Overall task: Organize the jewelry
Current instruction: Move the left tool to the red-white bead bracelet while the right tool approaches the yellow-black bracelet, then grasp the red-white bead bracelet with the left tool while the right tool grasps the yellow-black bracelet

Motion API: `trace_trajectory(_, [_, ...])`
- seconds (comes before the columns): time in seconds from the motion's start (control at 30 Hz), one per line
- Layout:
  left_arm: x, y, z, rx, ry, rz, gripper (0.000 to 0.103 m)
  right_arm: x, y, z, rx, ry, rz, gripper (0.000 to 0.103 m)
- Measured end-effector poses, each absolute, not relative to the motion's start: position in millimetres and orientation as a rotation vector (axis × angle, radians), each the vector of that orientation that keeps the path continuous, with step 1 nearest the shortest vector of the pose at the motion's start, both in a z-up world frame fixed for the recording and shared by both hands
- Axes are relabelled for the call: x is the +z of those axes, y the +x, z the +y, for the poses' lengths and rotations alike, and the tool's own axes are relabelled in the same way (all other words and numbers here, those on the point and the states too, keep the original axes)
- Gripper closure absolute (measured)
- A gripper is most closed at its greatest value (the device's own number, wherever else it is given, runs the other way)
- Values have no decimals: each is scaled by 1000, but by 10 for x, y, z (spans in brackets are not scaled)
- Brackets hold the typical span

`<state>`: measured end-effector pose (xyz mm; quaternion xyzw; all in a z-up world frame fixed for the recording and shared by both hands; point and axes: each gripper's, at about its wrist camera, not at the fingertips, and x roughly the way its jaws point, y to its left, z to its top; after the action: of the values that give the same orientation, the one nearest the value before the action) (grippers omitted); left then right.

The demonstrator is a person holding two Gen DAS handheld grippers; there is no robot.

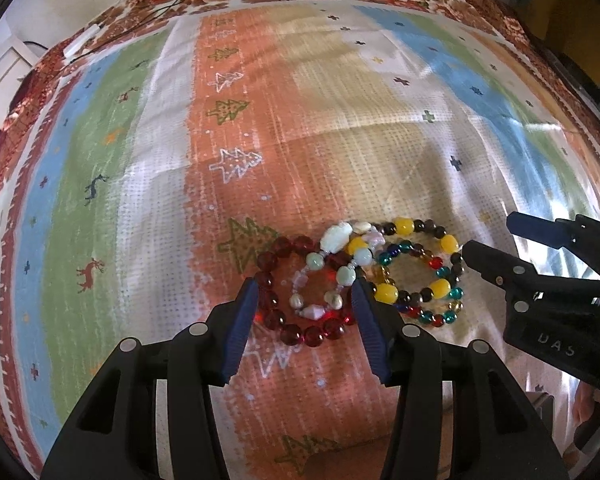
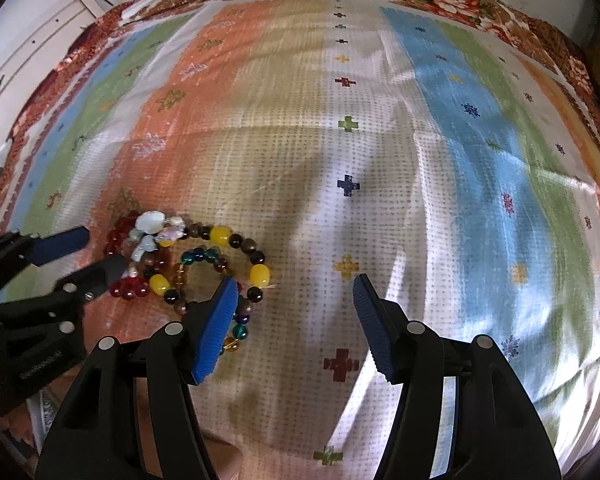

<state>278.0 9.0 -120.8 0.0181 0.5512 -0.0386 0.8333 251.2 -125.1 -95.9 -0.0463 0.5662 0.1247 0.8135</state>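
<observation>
Here the left wrist view looks down on a heap of bead bracelets on a striped patterned cloth (image 1: 320,128). The left gripper (image 1: 305,292) stands about half open, its blue pads either side of the dark red bracelet (image 1: 278,322) and the pale stone bracelet (image 1: 332,270) lying inside it — whether the pads touch the beads I cannot tell, and nothing is lifted. Just beside these lie the yellow-and-brown bracelet (image 1: 440,240) and, within it, the small multicoloured glass bracelet (image 1: 432,316), all four overlapping.

Only the right wrist view shows the right gripper (image 2: 294,294) from behind its own fingers: jaws about half open over bare cloth, empty, the left pad in front of the edge of the yellow-and-brown bracelet — contact unclear. There the heap sits at lower left, partly hidden by the left gripper.
</observation>
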Motion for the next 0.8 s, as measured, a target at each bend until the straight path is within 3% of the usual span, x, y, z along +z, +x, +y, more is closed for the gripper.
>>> trace_trajectory(0.3, [-1306,2898,46,-128,70,1206,57,-1041,2600,-1221,269,-105,1220,43])
trace_trajectory(0.4, [-1319,2940,31,-146,81,1210,65,-1081,2639,-1225,269,-100,1229,43])
trace_trajectory(0.47, [-1369,2967,14,-155,97,1232,81,-1114,2670,-1225,269,-99,1235,43])
trace_trajectory(0.6, [-1419,2979,2,-177,118,1247,89,-1147,2684,-1226,273,-104,1235,44])
trace_trajectory(0.63, [-1429,2983,2,-182,123,1249,92,-1148,2685,-1216,275,-111,1233,47])
trace_trajectory(0.7, [-1448,2989,4,-187,132,1254,98,-1152,2691,-1201,278,-117,1231,71])
trace_trajectory(0.8, [-1457,2991,40,-189,117,1255,102,-1160,2691,-1192,283,-125,1234,90])
